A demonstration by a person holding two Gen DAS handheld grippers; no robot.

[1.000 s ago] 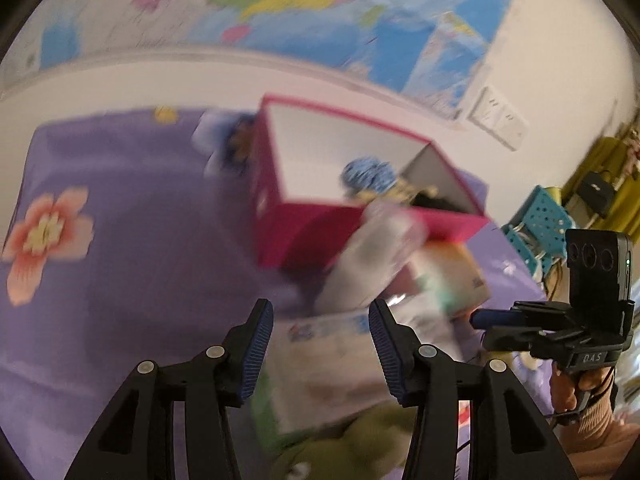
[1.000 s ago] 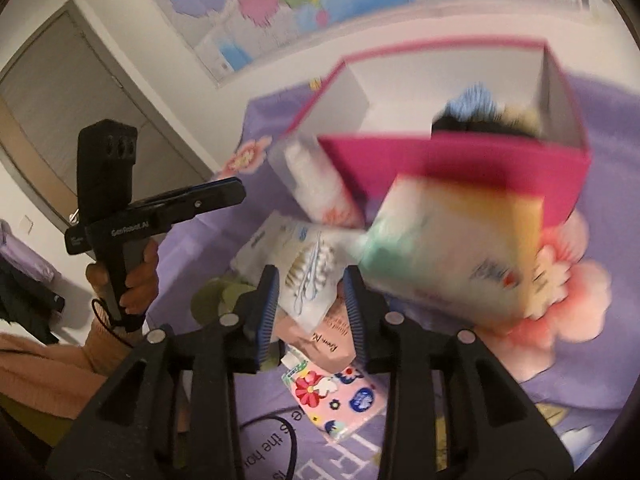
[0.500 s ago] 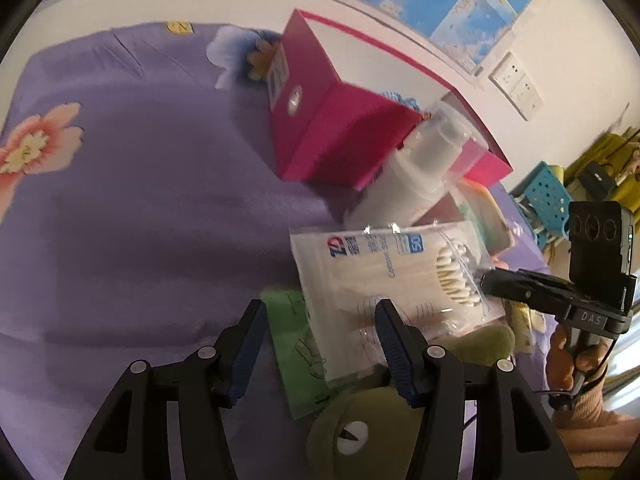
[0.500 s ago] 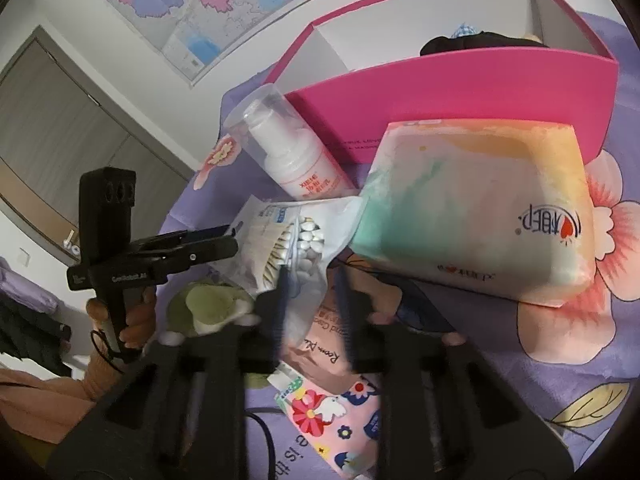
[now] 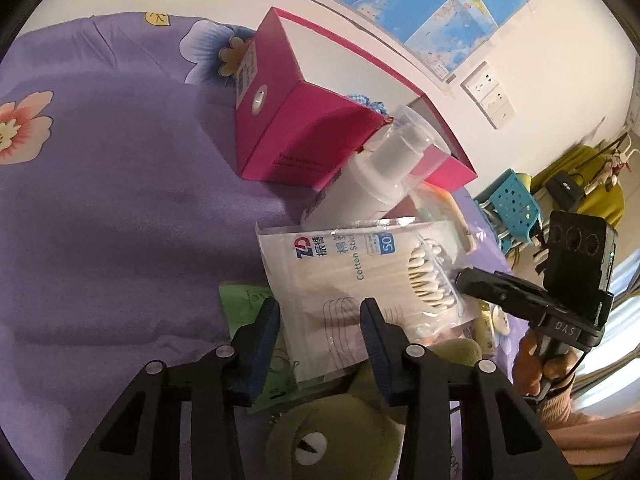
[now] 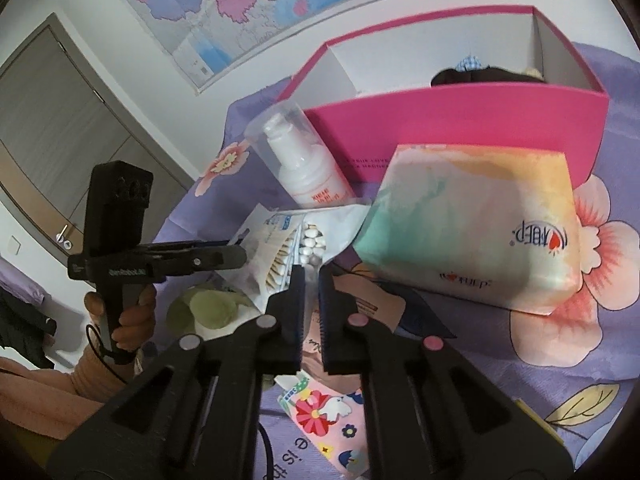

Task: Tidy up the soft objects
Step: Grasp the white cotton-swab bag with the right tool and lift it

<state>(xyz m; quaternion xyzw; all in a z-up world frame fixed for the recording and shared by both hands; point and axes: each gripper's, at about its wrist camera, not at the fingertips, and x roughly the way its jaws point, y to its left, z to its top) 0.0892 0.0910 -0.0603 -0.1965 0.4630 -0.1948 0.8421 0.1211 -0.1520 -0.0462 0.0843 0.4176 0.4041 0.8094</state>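
The left gripper [image 5: 320,320] is seen with its jaws closing around the near end of a clear plastic bag of cotton swabs [image 5: 360,276]; the bag lies between the pads, but whether they already press on it cannot be told. The right gripper [image 6: 310,280] has its jaws narrowed almost together at the bag's swab-head edge, and a pinch on the film there seems likely.

The bag rests on a heap, over a green packet [image 5: 244,300] and a green plush frog [image 5: 340,432], with a white pump bottle [image 5: 372,184] leaning just beyond it against a pink cardboard box [image 5: 296,136]. To the right in the right wrist view lies a pastel soft pack of tissues [image 6: 472,224], all on a purple floral cloth [image 5: 100,200].

The bag is judged light, limp and slick, with loose sticks that shift inside. It is best taken at the flat sealed film near an edge, not across the bundle, since it may sag or slip.
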